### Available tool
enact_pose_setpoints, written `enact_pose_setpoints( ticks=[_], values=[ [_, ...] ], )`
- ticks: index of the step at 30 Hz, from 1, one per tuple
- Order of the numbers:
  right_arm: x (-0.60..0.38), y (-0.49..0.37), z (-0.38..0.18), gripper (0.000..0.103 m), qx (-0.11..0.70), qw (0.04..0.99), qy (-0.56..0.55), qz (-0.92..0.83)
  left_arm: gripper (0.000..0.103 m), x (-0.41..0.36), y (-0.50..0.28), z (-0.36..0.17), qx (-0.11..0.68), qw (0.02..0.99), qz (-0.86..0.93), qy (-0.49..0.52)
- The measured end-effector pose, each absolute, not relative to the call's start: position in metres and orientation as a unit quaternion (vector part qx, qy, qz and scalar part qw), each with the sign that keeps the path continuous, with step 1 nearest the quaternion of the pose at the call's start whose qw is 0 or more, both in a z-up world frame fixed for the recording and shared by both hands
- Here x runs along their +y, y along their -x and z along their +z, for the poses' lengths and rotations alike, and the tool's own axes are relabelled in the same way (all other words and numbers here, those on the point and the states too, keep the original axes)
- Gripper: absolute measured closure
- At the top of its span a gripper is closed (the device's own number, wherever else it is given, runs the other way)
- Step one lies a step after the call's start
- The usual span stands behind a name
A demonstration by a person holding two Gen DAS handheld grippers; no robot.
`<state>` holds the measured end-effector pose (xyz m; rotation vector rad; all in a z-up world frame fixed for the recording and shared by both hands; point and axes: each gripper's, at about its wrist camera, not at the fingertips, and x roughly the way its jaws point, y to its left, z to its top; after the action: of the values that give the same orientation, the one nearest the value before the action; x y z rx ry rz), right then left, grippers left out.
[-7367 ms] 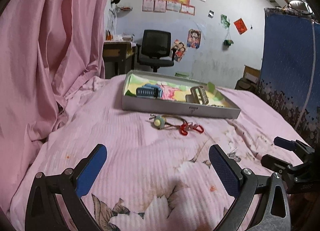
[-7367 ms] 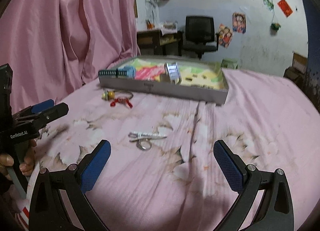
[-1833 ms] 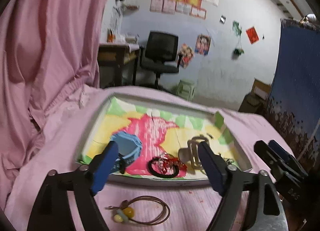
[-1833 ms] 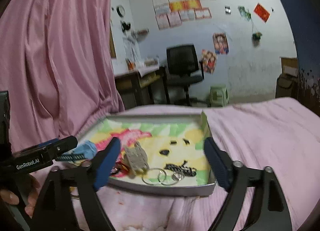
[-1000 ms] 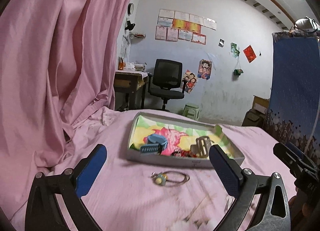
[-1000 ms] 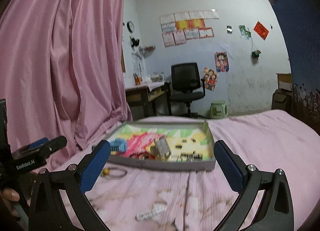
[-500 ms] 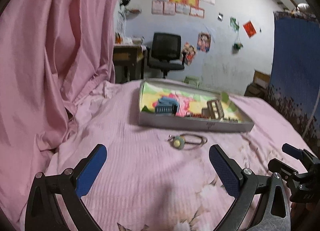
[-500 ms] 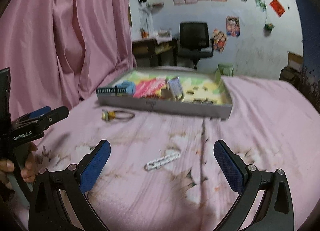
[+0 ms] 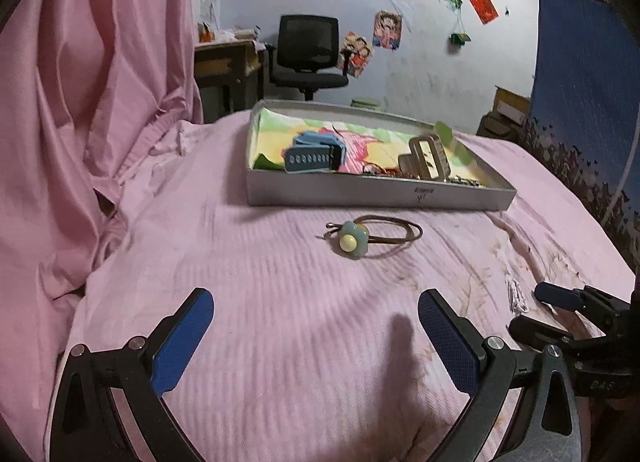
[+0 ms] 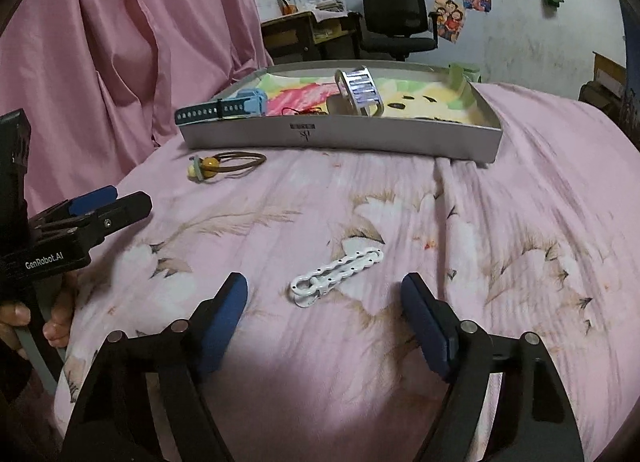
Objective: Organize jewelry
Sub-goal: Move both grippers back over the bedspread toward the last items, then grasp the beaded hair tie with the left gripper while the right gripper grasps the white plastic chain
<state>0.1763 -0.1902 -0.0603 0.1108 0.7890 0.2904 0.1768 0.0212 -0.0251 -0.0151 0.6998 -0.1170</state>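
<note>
A grey tray [image 9: 380, 193] [image 10: 340, 135] lies on the pink bed, holding a blue watch [image 9: 314, 155] [image 10: 224, 107], a metal bracelet [image 9: 426, 157] [image 10: 358, 91] and small dark pieces. In front of it lies a brown hair tie with a flower bead [image 9: 354, 242] [image 10: 206, 167]. A white chain clasp [image 10: 336, 276] [image 9: 516, 294] rests on the sheet just ahead of my right gripper [image 10: 324, 318], which is open and empty. My left gripper [image 9: 316, 336] is open and empty too, well short of the hair tie.
Pink curtains [image 9: 80, 101] hang on the left. Beyond the bed stand a black office chair [image 9: 308, 57] and a desk [image 9: 228, 65]. A blue patterned cloth [image 9: 584, 101] hangs at the right. A hand [image 10: 24, 322] holds the left gripper's handle.
Both grippers came back from the tray and dropped low over the sheet. The right gripper has narrowed a little and the white chain clasp now lies close ahead of its fingers.
</note>
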Motion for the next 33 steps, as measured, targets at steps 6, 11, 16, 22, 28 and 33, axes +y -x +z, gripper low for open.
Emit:
enact_pose_setpoints(
  ticks=[6,11,16,22,28,33],
  values=[
    [-0.193,-0.184,-0.066,0.055,0.397,0.904,-0.071,0.138,0.002,0.016,-0.198,-0.025,0.359,0.929,-0.087,-0.003],
    [-0.202,-0.198,-0.072,0.073,0.405,0.898,-0.099,0.138,0.010,0.007,-0.217,-0.024,0.370,0.923,-0.106,-0.015],
    [-0.203,-0.208,-0.074,0.086,0.403,0.897,-0.112,0.141,0.018,-0.004,-0.232,-0.025,0.379,0.916,-0.125,-0.033],
    [-0.201,-0.214,-0.073,0.088,0.398,0.899,-0.107,0.149,0.035,-0.015,-0.251,-0.031,0.403,0.901,-0.149,-0.053],
    [-0.198,-0.218,-0.073,0.088,0.394,0.900,-0.105,0.156,0.051,-0.016,-0.257,-0.035,0.413,0.896,-0.158,-0.051],
    [-0.198,-0.216,-0.075,0.088,0.396,0.899,-0.104,0.156,0.070,-0.015,-0.257,-0.036,0.413,0.895,-0.165,-0.043]
  ],
)
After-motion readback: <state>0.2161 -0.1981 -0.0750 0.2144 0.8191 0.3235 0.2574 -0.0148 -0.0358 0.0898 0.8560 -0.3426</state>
